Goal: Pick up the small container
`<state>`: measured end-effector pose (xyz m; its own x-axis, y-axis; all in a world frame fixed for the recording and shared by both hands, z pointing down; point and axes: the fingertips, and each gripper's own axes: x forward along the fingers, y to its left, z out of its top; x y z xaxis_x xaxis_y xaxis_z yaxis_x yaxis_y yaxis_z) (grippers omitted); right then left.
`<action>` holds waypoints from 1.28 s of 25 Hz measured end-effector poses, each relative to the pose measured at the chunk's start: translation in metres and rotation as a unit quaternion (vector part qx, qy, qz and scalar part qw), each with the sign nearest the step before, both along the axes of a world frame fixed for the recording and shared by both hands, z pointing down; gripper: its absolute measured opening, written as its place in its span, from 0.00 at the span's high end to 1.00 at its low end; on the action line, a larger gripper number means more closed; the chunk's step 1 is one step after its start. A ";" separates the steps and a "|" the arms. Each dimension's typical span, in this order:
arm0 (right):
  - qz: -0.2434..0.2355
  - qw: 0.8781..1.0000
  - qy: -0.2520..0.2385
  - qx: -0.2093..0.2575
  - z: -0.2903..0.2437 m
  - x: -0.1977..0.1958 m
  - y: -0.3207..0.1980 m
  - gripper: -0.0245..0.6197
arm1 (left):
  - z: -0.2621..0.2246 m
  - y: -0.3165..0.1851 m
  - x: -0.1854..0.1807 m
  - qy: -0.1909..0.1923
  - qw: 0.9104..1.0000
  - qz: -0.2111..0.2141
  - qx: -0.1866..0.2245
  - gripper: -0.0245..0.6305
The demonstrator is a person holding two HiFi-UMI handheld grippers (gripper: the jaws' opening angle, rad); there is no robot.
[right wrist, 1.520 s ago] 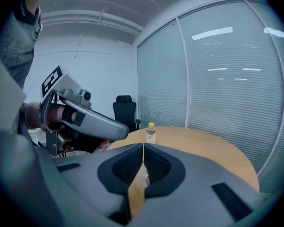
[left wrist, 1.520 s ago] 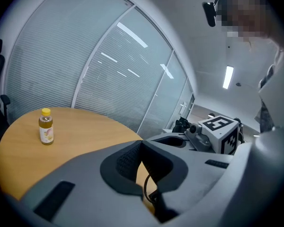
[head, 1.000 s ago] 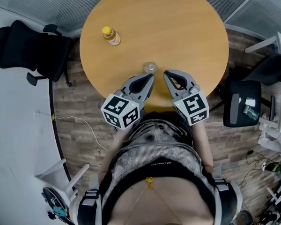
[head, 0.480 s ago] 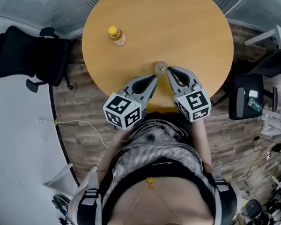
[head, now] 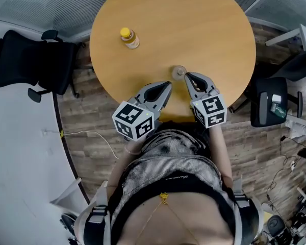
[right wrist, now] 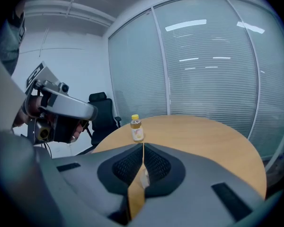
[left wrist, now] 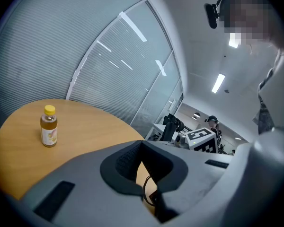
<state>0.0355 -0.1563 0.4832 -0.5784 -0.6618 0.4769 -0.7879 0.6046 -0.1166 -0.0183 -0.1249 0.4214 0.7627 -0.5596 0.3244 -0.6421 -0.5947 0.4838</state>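
One small container (head: 179, 71), clear and round, sits on the round wooden bench (head: 204, 19). The head view looks onto it as a small circle, so its axis stands upright; whether a mouth or a lid faces up I cannot tell. It lies just ahead of the jaws of the right gripper (head: 187, 76) and a shade to their left, so near the tips that contact cannot be judged. Those jaws are pressed together with nothing between the pads. The left gripper (head: 167, 84) is beside it, its jaws also closed and empty, with the container ahead and to their right. Both grippers reach over the bench's near edge, angled toward each other, marker cubes back toward the person's body and forearms bent in. A yellow-capped bottle (head: 129, 38) stands upright well ahead and left of the left jaws. Only the head view shows the container plainly. The right gripper view gives just a pale blur through the slit under its pads. The left gripper view shows the bottle and, off to the right of its jaws, the right gripper's marker cube.
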 end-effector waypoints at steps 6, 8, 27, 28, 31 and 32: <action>0.004 1.000 0.008 -0.025 0.026 -0.001 0.000 0.93 | 0.003 0.002 -0.008 0.004 1.000 -0.003 -0.008 0.95; 0.005 0.999 0.016 -0.030 0.034 0.000 -0.002 0.93 | 0.004 0.002 -0.009 0.004 1.000 -0.004 -0.012 0.95; 0.011 0.994 0.057 -0.091 0.101 0.002 -0.002 0.93 | 0.016 0.000 -0.023 0.006 0.999 -0.022 -0.030 0.95; 0.011 0.994 0.058 -0.094 0.104 0.003 -0.002 0.93 | 0.017 0.000 -0.022 0.006 0.999 -0.021 -0.030 0.95; 0.010 0.993 0.060 -0.097 0.108 0.002 -0.002 0.93 | 0.018 0.001 -0.020 0.007 0.999 -0.017 -0.029 0.95; 0.008 0.993 0.061 -0.099 0.110 0.002 -0.002 0.93 | 0.018 0.001 -0.020 0.007 0.999 -0.016 -0.029 0.95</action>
<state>0.0375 -0.1587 0.5928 -0.4977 -0.5574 0.6645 -0.8132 0.5662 -0.1342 -0.0382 -0.1244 0.4397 0.7495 -0.5641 0.3466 -0.6532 -0.5448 0.5258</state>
